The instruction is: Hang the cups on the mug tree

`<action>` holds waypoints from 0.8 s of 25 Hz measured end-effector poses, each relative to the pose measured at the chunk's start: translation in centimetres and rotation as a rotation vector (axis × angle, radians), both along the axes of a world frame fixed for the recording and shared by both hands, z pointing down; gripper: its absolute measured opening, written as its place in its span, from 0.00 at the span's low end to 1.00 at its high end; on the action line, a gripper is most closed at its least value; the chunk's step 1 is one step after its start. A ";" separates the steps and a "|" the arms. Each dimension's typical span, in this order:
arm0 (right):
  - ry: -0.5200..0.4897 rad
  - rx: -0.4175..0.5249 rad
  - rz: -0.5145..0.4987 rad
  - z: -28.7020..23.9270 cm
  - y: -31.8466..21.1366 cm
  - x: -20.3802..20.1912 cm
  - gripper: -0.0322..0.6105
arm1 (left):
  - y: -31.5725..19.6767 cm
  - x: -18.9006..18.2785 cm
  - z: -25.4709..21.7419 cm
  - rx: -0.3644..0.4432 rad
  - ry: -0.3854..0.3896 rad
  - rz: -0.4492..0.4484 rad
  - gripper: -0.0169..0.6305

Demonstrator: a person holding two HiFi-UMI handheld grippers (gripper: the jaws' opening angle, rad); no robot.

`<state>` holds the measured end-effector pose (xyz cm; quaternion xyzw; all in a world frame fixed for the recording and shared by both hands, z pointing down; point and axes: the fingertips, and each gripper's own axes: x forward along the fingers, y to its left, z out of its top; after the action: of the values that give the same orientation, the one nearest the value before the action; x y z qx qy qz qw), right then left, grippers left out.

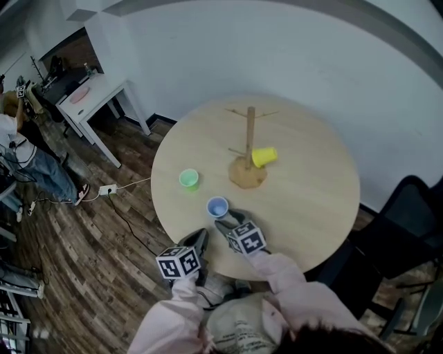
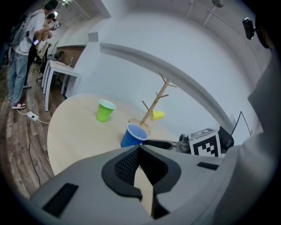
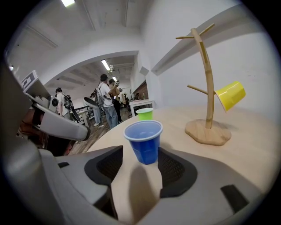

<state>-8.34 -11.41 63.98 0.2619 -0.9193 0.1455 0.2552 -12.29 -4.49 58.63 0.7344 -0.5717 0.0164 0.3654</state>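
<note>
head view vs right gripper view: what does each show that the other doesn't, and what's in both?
Head view only: the whole round table, the person's pink sleeves, a black chair and a power strip on the floor.
Right gripper view only: the gap between the right claw jaws, which stand apart, with the blue cup upright at their tips, clear of both pads; also ceiling lights.
Both: blue cup, green cup, and the mug tree with the yellow cup hung on it.
</note>
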 end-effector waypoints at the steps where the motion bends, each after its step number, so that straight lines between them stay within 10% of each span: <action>1: 0.000 0.001 -0.001 0.1 -0.1 -0.1 0.48 | -0.1 -0.1 0.0 -0.001 0.000 -0.003 0.03; 20: -0.030 0.027 -0.012 0.7 -2.1 -2.5 0.57 | -1.0 -1.8 0.6 -0.027 -0.025 -0.012 0.03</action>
<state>-10.84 -13.46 64.70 0.2577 -0.9264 0.1356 0.2387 -14.10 -5.46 59.20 0.7257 -0.5803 0.0313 0.3682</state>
